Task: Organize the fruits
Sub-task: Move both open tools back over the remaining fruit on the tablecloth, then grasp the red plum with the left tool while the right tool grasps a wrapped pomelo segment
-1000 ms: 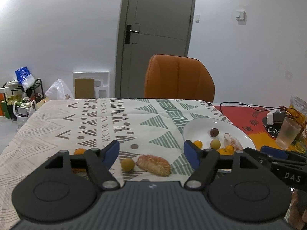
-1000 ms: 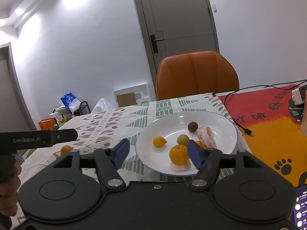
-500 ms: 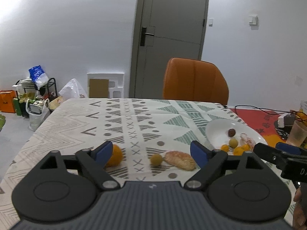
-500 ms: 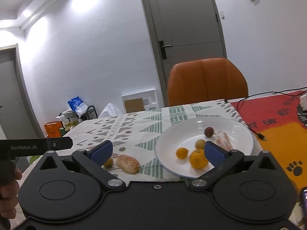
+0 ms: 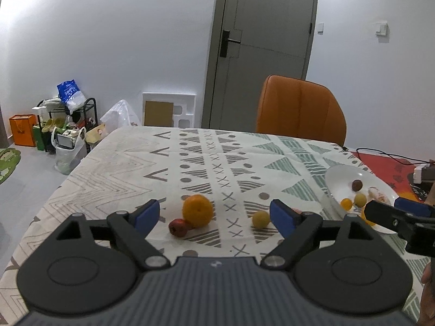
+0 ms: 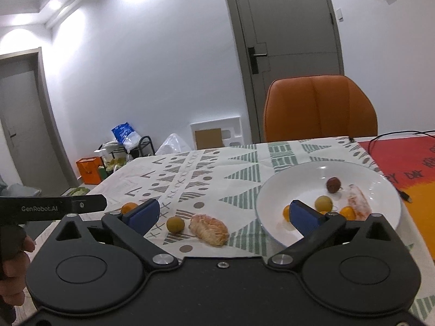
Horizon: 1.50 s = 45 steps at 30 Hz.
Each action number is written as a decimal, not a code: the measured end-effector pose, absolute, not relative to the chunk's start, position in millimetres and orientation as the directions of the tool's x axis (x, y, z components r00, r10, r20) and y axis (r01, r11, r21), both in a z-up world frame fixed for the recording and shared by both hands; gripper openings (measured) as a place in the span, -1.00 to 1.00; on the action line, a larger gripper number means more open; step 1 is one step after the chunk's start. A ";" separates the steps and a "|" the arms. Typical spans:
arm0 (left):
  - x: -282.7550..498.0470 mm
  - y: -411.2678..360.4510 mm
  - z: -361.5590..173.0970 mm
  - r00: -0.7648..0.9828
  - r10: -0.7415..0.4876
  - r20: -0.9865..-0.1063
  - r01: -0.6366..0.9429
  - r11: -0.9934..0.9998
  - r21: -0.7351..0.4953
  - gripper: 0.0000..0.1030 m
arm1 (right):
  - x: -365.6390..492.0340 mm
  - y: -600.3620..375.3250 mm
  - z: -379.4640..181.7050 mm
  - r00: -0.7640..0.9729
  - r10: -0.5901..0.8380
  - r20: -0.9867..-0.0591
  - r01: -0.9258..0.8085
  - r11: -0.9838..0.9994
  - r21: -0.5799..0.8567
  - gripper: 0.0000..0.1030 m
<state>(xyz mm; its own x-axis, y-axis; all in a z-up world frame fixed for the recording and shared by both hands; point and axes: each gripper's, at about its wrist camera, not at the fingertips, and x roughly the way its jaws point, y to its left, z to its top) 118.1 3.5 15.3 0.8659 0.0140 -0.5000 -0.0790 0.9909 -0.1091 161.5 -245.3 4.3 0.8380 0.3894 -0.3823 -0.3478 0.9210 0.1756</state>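
Tablecloth (image 5: 130, 163) | left tongs (image 5: 214, 217) swung left (agape) | orange (image 5: 197, 210) now centred

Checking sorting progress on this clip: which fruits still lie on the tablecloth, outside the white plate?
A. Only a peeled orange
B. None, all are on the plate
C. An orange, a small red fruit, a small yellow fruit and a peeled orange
C: the orange, small red fruit, small yellow fruit and peeled orange all lie on the tablecloth, left of the white plate.

The plate (image 6: 380, 187) is glossy white ceramic; the cloth (image 5: 190, 163) on the table looks matt and woven. The chair (image 6: 320, 108) looks like smooth orange leather.
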 end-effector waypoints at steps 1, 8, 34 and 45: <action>119.7 5.6 13.8 0.864 0.015 -0.503 -0.081 0.991 -0.110 0.68 | 163.4 -242.8 3.0 0.834 0.393 -0.386 -0.352 0.919 0.175 1.00; 133.6 18.6 0.5 0.844 0.022 -0.535 -0.108 0.986 -0.129 0.68 | 178.6 -224.7 -3.6 0.808 0.421 -0.411 -0.391 0.906 0.160 0.99; 170.2 50.0 -45.9 0.803 -0.042 -0.594 -0.124 0.964 -0.236 -0.05 | 243.7 -185.6 -42.5 0.728 0.421 -0.542 -0.415 0.899 0.141 0.35; 171.0 49.6 -49.7 0.791 -0.047 -0.610 -0.125 0.964 -0.236 -0.56 | 243.1 -177.3 -47.4 0.722 0.409 -0.558 -0.430 0.897 0.101 0.20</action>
